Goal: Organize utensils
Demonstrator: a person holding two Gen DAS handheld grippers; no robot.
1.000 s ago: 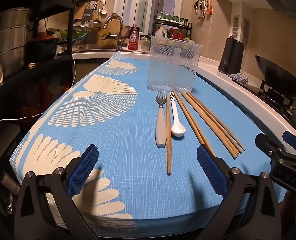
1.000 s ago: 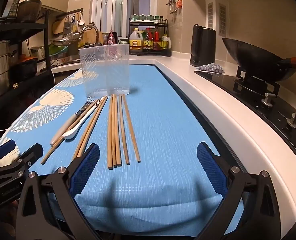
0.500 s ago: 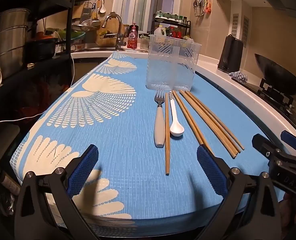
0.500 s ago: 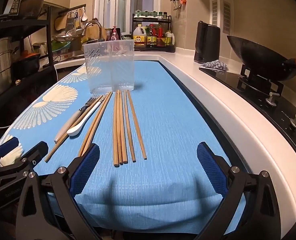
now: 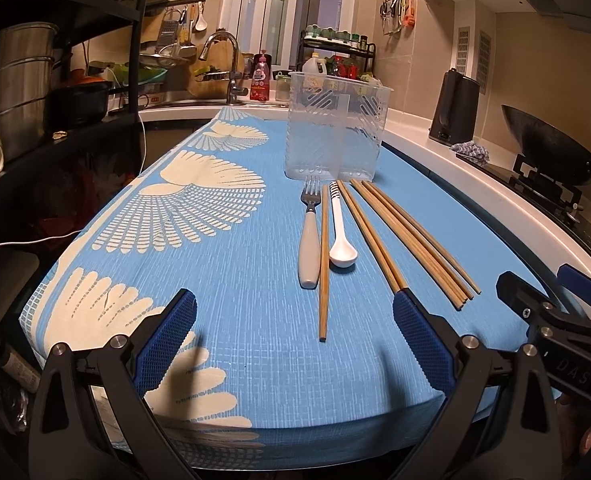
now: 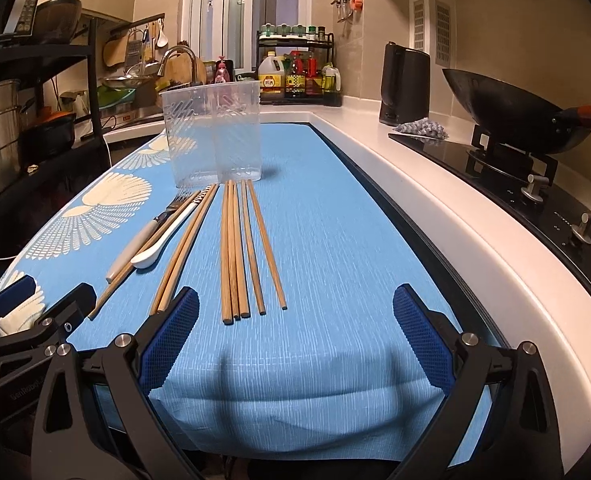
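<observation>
**Both grippers wide, nothing held**

The left hand-held gripper (image 5: 293,338) and right hand-held gripper (image 6: 295,334) hung spread and empty above the tabletop (image 5: 231,312). Beyond them lay fork (image 5: 310,240), spoon (image 5: 340,236) and chopsticks (image 6: 239,248), just before the clear holder (image 5: 335,128).

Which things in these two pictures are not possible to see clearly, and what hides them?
- Left wrist view: the near end of one chopstick pair is covered by the left gripper pad.
- Right wrist view: the fork is partly behind the spoon and a chopstick.
- Both views: the clear holder has a divider, but its floor is too hazy to judge.
- Bottle labels on the rack: too small.
</observation>
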